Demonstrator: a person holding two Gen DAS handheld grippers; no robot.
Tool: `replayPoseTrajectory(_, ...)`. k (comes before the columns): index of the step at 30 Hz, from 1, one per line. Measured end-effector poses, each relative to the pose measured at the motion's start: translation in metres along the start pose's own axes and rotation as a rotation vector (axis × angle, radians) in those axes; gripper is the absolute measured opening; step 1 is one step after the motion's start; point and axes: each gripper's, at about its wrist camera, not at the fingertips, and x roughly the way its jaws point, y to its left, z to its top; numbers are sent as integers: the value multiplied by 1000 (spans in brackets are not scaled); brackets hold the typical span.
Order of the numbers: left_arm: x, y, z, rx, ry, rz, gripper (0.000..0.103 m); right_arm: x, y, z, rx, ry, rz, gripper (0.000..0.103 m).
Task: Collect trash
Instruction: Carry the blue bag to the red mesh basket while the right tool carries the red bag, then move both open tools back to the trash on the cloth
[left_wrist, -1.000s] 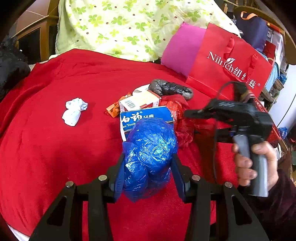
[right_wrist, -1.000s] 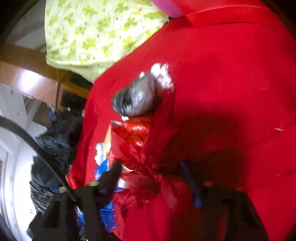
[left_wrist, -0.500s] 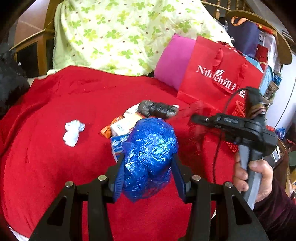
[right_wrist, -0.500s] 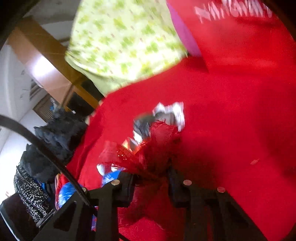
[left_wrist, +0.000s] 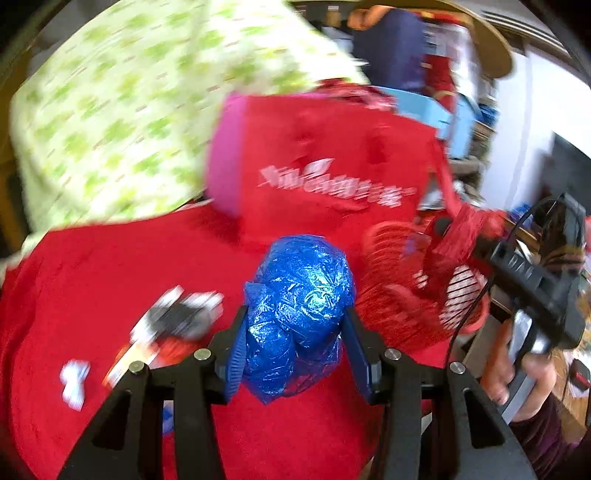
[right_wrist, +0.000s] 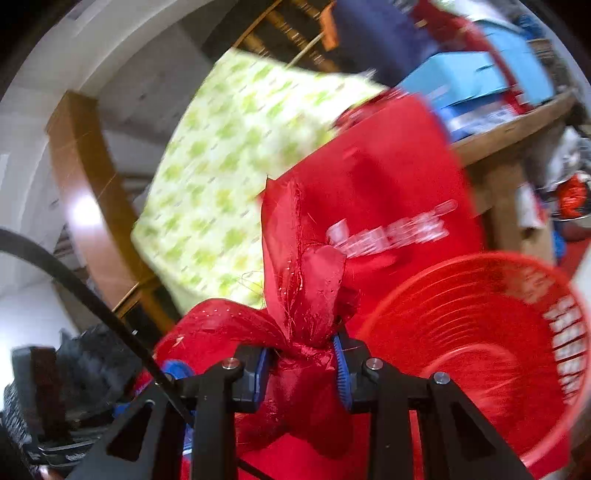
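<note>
On the red bedspread (left_wrist: 110, 266), toward its left edge, lies a white crumpled tissue (left_wrist: 75, 378); just right of it, a blurred pile of small boxes and a grey wad (left_wrist: 173, 325). My left gripper (left_wrist: 295, 321) is clamped on a crumpled blue plastic bag (left_wrist: 299, 306), held above the bedspread. Behind it stands a red paper bag (left_wrist: 332, 162) against a green-flowered quilt (left_wrist: 122, 110). Right of that, a red plastic basket (right_wrist: 480, 332) sits past the bedspread's right edge. My right gripper (right_wrist: 301, 354) is squeezed tight on a red mesh bag (right_wrist: 303, 266), held just left of the basket's rim.
</note>
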Motion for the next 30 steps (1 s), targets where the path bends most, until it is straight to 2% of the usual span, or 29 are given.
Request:
replayPoseTrajectory(1,10,-16,11,27,-6,-26,51,-6,-14,5,15,-11,-43,34)
replayPoseTrajectory(4,37,-52,33,75,2,-79,51,-14,-44,12,77,-12,-88,34)
replayPoseTrajectory(9,92,-95,53,93,69,-168,51,-17,-80,13,146,5,-151,35)
replayPoseTrajectory(11,106,-106,56,97,90,-177,58,-17,-94,14,193,12,-153,37)
replayPoseTrajectory(13,115,-114,55,109,102,-182,64,-17,-99,14,223,11,-163,60)
replayPoseTrajectory(14,117,-117,53,116,106,-180,67,-20,-101,14,229,-6,-167,75)
replayPoseTrajectory(16,116,-116,51,126,103,-172,67,-25,-100,14,212,-31,-171,76)
replayPoseTrajectory(19,101,-101,43,116,85,-158,67,-27,-92,14,195,-57,-154,76)
replayPoseTrajectory(22,79,-77,32,83,59,-130,67,-30,-68,16,143,-113,-90,76)
replayPoseTrajectory(26,32,-15,-5,13,41,-21,70,-33,-20,6,4,-165,12,76)
replayPoseTrajectory(27,24,0,-14,-3,42,9,70,-32,0,1,-52,-169,62,76)
replayPoseTrajectory(30,-14,59,-53,-84,60,132,71,-23,41,-14,-135,-133,180,79)
